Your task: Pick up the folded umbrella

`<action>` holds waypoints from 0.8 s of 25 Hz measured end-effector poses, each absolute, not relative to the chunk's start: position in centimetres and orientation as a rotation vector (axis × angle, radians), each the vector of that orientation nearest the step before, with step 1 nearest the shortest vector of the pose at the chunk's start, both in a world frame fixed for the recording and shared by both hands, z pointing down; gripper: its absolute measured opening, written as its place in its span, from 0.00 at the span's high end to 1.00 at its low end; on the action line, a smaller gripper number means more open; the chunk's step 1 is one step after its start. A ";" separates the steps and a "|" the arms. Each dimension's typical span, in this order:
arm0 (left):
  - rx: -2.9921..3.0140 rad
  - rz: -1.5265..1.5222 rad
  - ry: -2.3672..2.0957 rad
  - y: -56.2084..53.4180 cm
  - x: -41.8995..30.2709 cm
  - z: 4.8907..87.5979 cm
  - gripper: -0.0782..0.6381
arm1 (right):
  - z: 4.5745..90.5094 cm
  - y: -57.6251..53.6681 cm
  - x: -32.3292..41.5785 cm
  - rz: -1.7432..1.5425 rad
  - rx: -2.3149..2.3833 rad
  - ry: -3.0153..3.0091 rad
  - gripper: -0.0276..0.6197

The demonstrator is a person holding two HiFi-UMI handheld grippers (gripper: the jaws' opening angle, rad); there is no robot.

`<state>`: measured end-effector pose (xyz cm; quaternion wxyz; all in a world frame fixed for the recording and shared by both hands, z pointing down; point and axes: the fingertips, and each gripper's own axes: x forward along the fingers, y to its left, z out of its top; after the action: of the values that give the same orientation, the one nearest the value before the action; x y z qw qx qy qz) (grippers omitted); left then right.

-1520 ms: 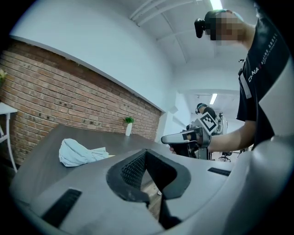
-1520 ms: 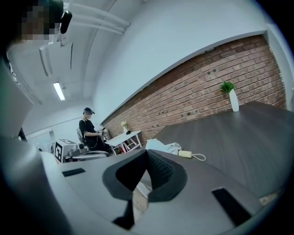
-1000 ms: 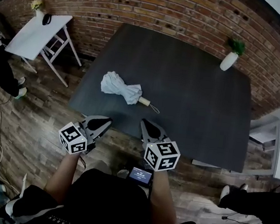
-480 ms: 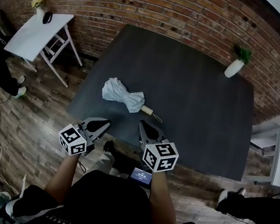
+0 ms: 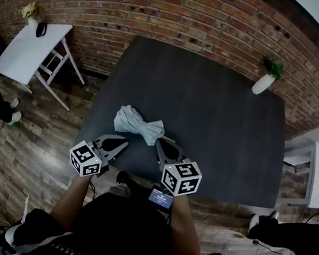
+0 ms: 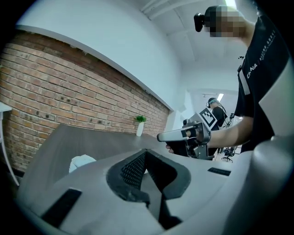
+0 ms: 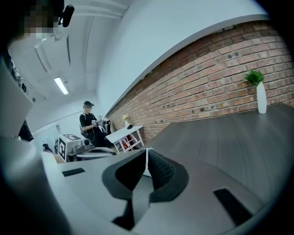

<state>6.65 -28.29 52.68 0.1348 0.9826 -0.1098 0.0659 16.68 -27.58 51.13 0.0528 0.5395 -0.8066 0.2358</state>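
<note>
The folded umbrella [image 5: 138, 125], pale grey-white with a tan handle [image 5: 168, 138] pointing right, lies on the dark table [image 5: 219, 120] near its front edge. My left gripper [image 5: 125, 142] is shut and empty, its tip just short of the umbrella's front side. My right gripper [image 5: 157, 142] is also shut and empty, its tip close beside the handle. In the left gripper view the shut jaws of the left gripper [image 6: 146, 151] hide most of the umbrella [image 6: 81, 161], and the right gripper [image 6: 183, 135] shows to the right. The right gripper [image 7: 147, 150] shows in its own view with its jaws together.
A white vase with a green plant [image 5: 264, 79] stands at the table's far right corner. A white side table [image 5: 27, 48] stands left by the brick wall. Another person [image 7: 89, 121] stands in the background of the right gripper view. The floor is wood.
Both grippers have moved forward over the table's front edge, closer to the umbrella. Their jaws look the same.
</note>
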 end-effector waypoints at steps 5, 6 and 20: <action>2.848 0.204 -0.203 -30.0 7.4 53.2 0.89 | 52.1 -30.5 15.2 0.749 1.599 -2.445 0.94; 2.848 0.209 -0.177 -30.2 7.6 53.4 0.89 | 52.2 -30.9 14.9 0.751 1.588 -2.444 0.94; 2.805 0.197 -0.073 -32.7 7.7 55.0 0.89 | 56.1 -34.0 11.4 0.747 1.318 -2.378 0.75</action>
<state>7.65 -32.69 55.02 0.1637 0.9837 -0.0255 0.0693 11.40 -34.01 56.11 0.1602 0.4615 -0.8325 0.2614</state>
